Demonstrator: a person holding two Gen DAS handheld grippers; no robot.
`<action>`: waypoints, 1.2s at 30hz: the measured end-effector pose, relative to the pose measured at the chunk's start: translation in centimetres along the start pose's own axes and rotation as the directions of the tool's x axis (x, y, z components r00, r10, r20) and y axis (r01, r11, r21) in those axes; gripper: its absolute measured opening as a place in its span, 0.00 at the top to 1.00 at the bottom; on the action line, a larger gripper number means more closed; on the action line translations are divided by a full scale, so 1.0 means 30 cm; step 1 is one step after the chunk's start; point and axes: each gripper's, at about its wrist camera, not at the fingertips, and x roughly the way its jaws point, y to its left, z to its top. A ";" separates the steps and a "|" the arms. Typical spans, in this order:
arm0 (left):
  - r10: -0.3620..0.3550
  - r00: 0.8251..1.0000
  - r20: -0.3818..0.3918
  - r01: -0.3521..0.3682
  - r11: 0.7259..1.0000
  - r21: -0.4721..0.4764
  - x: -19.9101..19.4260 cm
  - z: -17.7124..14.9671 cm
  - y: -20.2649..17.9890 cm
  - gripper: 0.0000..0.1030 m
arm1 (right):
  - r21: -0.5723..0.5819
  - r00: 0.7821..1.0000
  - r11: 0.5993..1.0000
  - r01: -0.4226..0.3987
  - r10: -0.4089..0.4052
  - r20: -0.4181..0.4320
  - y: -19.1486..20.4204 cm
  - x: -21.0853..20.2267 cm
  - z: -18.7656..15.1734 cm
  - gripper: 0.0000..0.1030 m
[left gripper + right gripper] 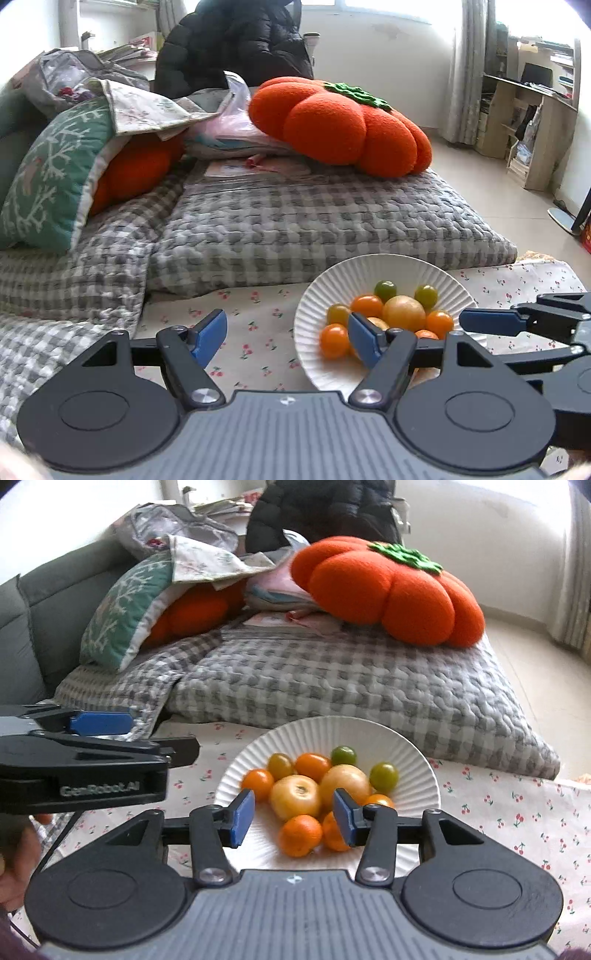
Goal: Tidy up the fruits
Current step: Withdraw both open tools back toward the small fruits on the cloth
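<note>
Fruits (314,790) lie heaped on a white plate (413,760) on the cherry-print desk (498,812). Right gripper (293,818) hovers over them, jaws apart, empty. Left gripper (286,338) beside the plate, jaws apart.

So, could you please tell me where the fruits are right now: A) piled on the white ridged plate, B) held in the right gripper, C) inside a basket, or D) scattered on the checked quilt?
A: the small fruits all lie together on the white ridged plate.
</note>
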 end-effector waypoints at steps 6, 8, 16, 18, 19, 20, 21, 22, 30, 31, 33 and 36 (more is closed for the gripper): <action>0.020 0.999 0.037 -0.020 1.000 0.003 -0.090 -0.018 0.024 0.31 | -0.015 1.000 1.000 0.027 -0.027 0.006 0.038 -0.072 -0.011 0.54; 0.021 1.000 0.023 -0.021 1.000 -0.005 -0.105 -0.034 0.025 0.31 | -0.021 0.999 0.999 0.040 -0.040 -0.004 0.051 -0.094 -0.028 0.54; 0.031 1.000 -0.002 -0.031 0.998 -0.061 -0.223 -0.081 0.042 0.29 | 0.024 0.995 0.995 0.092 -0.093 0.022 0.090 -0.201 -0.078 0.49; 0.038 0.999 0.000 -0.038 0.996 -0.087 -0.257 -0.094 0.055 0.28 | 0.036 0.994 0.994 0.102 -0.103 0.026 0.106 -0.224 -0.106 0.49; 0.041 0.999 0.003 -0.041 0.994 -0.101 -0.274 -0.102 0.065 0.28 | 0.039 0.994 0.994 0.103 -0.104 0.025 0.114 -0.231 -0.118 0.49; 0.045 0.999 0.006 -0.044 0.992 -0.115 -0.289 -0.112 0.075 0.27 | 0.043 0.994 0.994 0.105 -0.106 0.024 0.121 -0.237 -0.131 0.49; 0.050 0.999 0.005 -0.049 0.991 -0.127 -0.299 -0.124 0.086 0.26 | 0.046 0.994 0.993 0.105 -0.106 0.022 0.128 -0.242 -0.143 0.48; 0.050 0.999 -0.002 -0.050 0.990 -0.132 -0.308 -0.137 0.095 0.26 | 0.049 0.994 0.994 0.102 -0.103 0.022 0.134 -0.244 -0.150 0.48; -0.077 0.988 -0.135 0.034 0.955 -0.293 -0.253 -0.278 0.166 0.25 | 0.166 1.000 0.986 0.018 -0.020 0.011 0.127 -0.208 -0.238 0.48; -0.108 0.982 -0.158 0.054 0.948 -0.314 -0.232 -0.283 0.172 0.26 | 0.164 1.000 0.986 0.010 -0.013 0.021 0.127 -0.200 -0.247 0.48; -0.077 0.987 -0.140 0.036 0.962 -0.271 -0.221 -0.285 0.169 0.25 | 0.158 0.999 0.987 0.015 -0.021 0.038 0.122 -0.176 -0.273 0.48; -0.015 0.990 -0.140 -0.011 0.983 -0.182 -0.186 -0.293 0.175 0.25 | 0.176 0.999 0.984 0.018 -0.024 0.033 0.097 -0.125 -0.304 0.48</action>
